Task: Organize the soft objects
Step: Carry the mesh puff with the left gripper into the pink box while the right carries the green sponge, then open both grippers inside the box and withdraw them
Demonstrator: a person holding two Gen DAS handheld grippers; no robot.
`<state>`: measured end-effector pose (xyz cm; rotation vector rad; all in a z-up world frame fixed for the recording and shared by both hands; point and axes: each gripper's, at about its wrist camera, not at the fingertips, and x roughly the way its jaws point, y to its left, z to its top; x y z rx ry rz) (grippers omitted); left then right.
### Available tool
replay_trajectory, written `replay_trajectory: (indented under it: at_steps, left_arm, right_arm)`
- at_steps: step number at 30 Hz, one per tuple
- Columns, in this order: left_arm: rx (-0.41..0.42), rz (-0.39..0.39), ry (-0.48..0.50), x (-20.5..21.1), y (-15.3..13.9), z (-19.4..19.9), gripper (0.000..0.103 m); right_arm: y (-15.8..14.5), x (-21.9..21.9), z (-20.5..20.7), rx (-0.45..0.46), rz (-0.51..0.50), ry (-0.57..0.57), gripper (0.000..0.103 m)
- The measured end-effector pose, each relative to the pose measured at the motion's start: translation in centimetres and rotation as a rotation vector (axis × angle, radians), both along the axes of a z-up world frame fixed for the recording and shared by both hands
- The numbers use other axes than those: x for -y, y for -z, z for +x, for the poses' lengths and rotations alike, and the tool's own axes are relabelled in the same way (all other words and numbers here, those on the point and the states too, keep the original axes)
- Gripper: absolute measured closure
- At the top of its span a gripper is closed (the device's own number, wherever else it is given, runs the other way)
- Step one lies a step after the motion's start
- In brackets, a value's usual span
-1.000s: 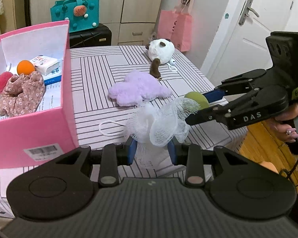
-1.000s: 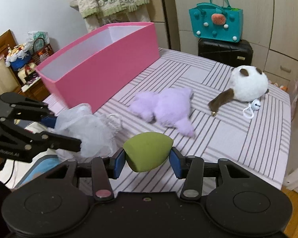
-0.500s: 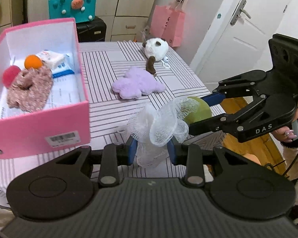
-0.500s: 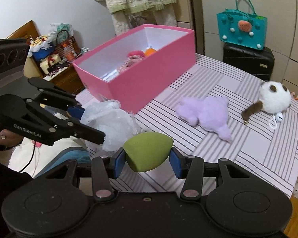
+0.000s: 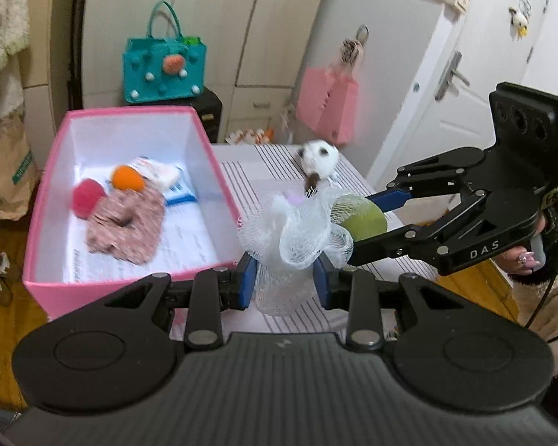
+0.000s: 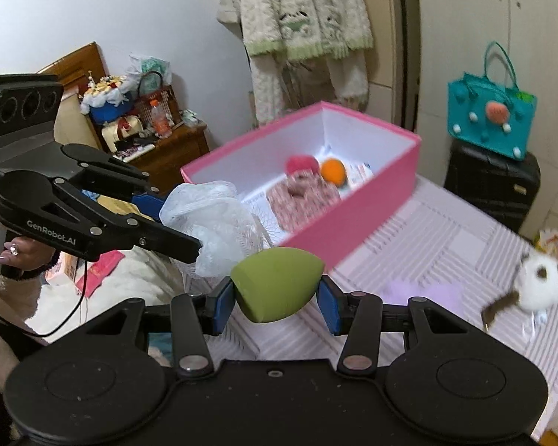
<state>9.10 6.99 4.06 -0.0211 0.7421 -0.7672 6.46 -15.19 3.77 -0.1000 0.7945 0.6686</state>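
Left wrist view showed two hand-held grippers aloft beside one pink box (image 5: pixel 219 171): left hand-held gripper (image 5: pixel 284 277) grasping one white mesh pouf (image 5: pixel 297 230), right hand-held gripper (image 6: pixel 275 303) grasping one green sponge (image 6: pixel 275 282).

teal handbag (image 5: pixel 164 70), pink bag (image 5: pixel 329 106), door (image 5: pixel 476 59)

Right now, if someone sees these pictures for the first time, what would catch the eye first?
The two held things, close to the cameras: a white mesh bath puff clamped in the left tool and a green egg-shaped sponge clamped in the right tool. Behind them, the bright pink box stands on the striped table, already holding some soft things.
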Motion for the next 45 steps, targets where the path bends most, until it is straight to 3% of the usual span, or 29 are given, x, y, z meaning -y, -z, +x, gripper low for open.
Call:
replay_trajectory:
  at_steps: [11,18,26,30,36,45]
  left_arm:
    - [0.111,-0.006,-0.119,-3.2,-1.9,4.3,0.071]
    - [0.117,-0.047,-0.147,-4.2,-1.9,7.2,0.074]
    - [0.031,0.04,-0.194,-3.9,1.3,10.3,0.076]
    - [0.009,0.112,-0.209,-3.2,2.9,11.4,0.076]
    - [-0.017,0.107,-0.209,-3.1,3.6,11.8,0.076]
    - [-0.019,0.099,-0.205,-3.5,3.3,11.0,0.071]
  right_arm:
    - [-1.6,-3.9,5.8,0.093,-0.023,-0.041,0.05]
    - [-2.3,-5.7,9.7,0.09,-0.006,-0.066,0.05]
    - [0.9,-7.1,14.7,-0.012,-0.072,-0.068,0.05]
    - [3.1,-8.6,16.3,-0.044,-0.196,-0.118,0.049]
    - [5.2,-10.0,17.8,-0.026,-0.356,-0.121,0.047]
    - [4.1,-8.0,17.1,-0.014,-0.26,-0.063,0.038]
